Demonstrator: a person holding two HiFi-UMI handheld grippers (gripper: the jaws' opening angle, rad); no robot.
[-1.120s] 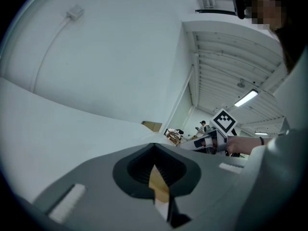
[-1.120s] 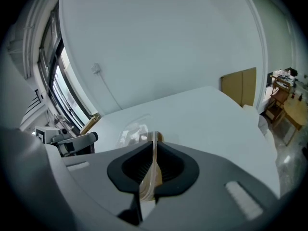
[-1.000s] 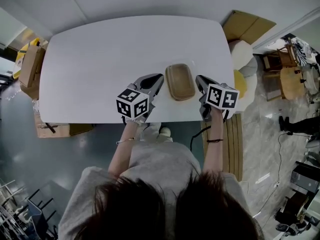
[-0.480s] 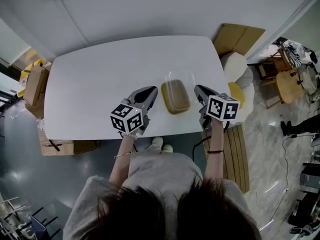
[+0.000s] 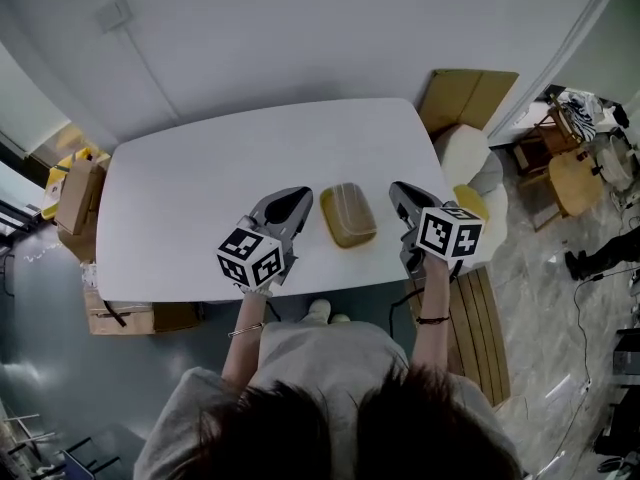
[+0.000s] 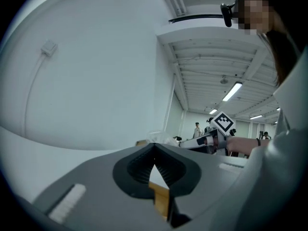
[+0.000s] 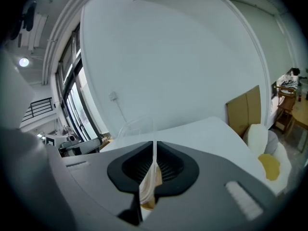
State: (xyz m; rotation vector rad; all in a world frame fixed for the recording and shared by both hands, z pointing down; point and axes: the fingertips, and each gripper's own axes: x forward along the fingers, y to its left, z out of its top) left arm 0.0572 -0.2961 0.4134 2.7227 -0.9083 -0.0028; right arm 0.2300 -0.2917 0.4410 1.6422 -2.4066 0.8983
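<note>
A tan rectangular container (image 5: 348, 216) with a clear lid sits between my two grippers over the near half of the white table (image 5: 200, 188). My left gripper (image 5: 305, 196) is at its left side and my right gripper (image 5: 397, 188) at its right. In the left gripper view the jaws (image 6: 155, 150) meet, with a tan edge caught low in the gap and the clear lid (image 6: 156, 137) just beyond. The right gripper (image 7: 154, 148) is shut on a thin clear rim seen edge-on, and the lid (image 7: 134, 126) rises behind it. Whether the container rests on the table is hidden.
A flat cardboard box (image 5: 465, 93) leans at the table's far right corner, with a cream cushion (image 5: 465, 153) and a yellow one (image 5: 463, 200) below it. Cardboard boxes (image 5: 75, 193) stand at the left end. A wall socket (image 5: 115, 13) with a cable is on the wall behind.
Both gripper views have tilted upward, showing more wall and ceiling. The head view has pulled back from the table. The container stays between the grippers.
</note>
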